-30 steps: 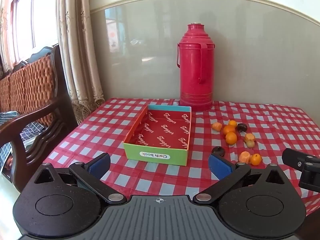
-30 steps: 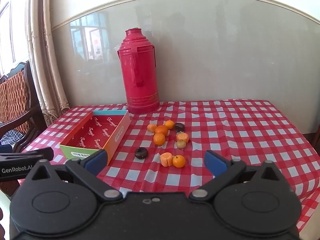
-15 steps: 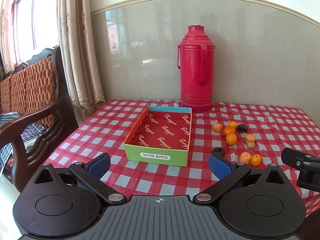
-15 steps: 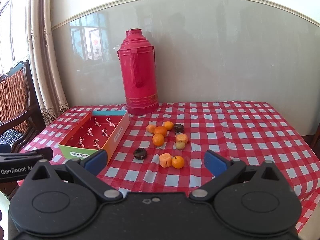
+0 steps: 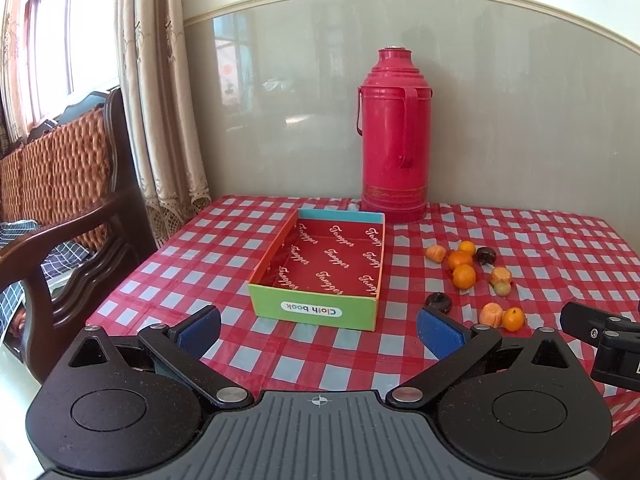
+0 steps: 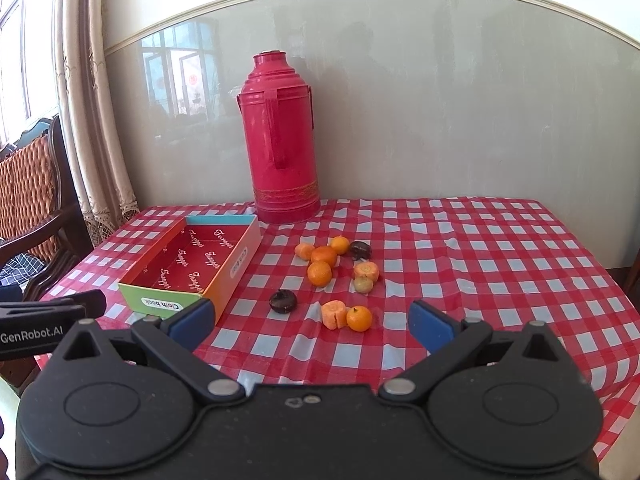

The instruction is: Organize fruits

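Several small fruits lie loose on the red checked tablecloth: oranges [image 6: 320, 273], a near orange [image 6: 359, 318], a peeled piece [image 6: 334, 314] and a dark fruit [image 6: 283, 301]. They also show in the left wrist view [image 5: 464, 276]. An empty open box [image 5: 320, 268] with a red printed inside and a green front sits left of them, also in the right wrist view [image 6: 192, 268]. My left gripper [image 5: 318, 328] is open and empty in front of the box. My right gripper [image 6: 310, 320] is open and empty in front of the fruits.
A tall red thermos [image 5: 394, 136] stands at the back against the wall, behind the box and fruits [image 6: 282, 140]. A wooden chair [image 5: 60, 200] and a curtain [image 5: 160, 100] are at the left. The table's front edge lies just under the grippers.
Both grippers have drawn back slightly from the table; the box and fruits look a little farther. Nothing on the table has moved.
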Demonstrator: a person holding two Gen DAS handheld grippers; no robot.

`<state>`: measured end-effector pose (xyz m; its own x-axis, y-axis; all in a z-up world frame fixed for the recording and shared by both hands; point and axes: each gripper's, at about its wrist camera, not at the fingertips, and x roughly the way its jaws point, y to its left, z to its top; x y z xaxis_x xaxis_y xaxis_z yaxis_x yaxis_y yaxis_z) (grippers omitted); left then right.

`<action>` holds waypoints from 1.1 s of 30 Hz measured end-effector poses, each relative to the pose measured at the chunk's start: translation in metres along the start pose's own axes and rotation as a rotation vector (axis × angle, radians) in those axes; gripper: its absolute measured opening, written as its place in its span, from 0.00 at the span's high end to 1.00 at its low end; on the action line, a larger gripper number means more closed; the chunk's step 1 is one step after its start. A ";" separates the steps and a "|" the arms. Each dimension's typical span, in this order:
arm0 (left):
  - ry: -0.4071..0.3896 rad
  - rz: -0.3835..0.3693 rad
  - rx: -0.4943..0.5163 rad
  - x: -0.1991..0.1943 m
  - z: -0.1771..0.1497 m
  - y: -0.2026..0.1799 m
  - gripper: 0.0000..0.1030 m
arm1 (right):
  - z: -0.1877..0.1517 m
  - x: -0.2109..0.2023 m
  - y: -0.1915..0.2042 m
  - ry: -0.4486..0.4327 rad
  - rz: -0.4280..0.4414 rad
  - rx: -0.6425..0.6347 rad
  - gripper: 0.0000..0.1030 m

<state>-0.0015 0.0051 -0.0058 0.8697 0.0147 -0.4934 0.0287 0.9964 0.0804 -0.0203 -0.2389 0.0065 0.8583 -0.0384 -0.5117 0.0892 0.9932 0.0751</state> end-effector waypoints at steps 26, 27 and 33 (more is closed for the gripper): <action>0.002 -0.008 0.019 0.007 0.000 -0.008 0.00 | -0.007 0.002 -0.001 0.012 -0.010 0.007 0.05; 0.001 -0.009 0.021 0.007 0.000 -0.008 0.00 | -0.006 0.002 -0.001 0.011 -0.010 0.007 0.05; -0.002 -0.010 0.026 0.007 0.000 -0.009 0.00 | -0.006 0.002 -0.001 0.013 -0.009 0.006 0.05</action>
<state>0.0046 -0.0037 -0.0099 0.8701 0.0047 -0.4929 0.0502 0.9939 0.0981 -0.0218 -0.2389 -0.0001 0.8509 -0.0457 -0.5234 0.1000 0.9921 0.0759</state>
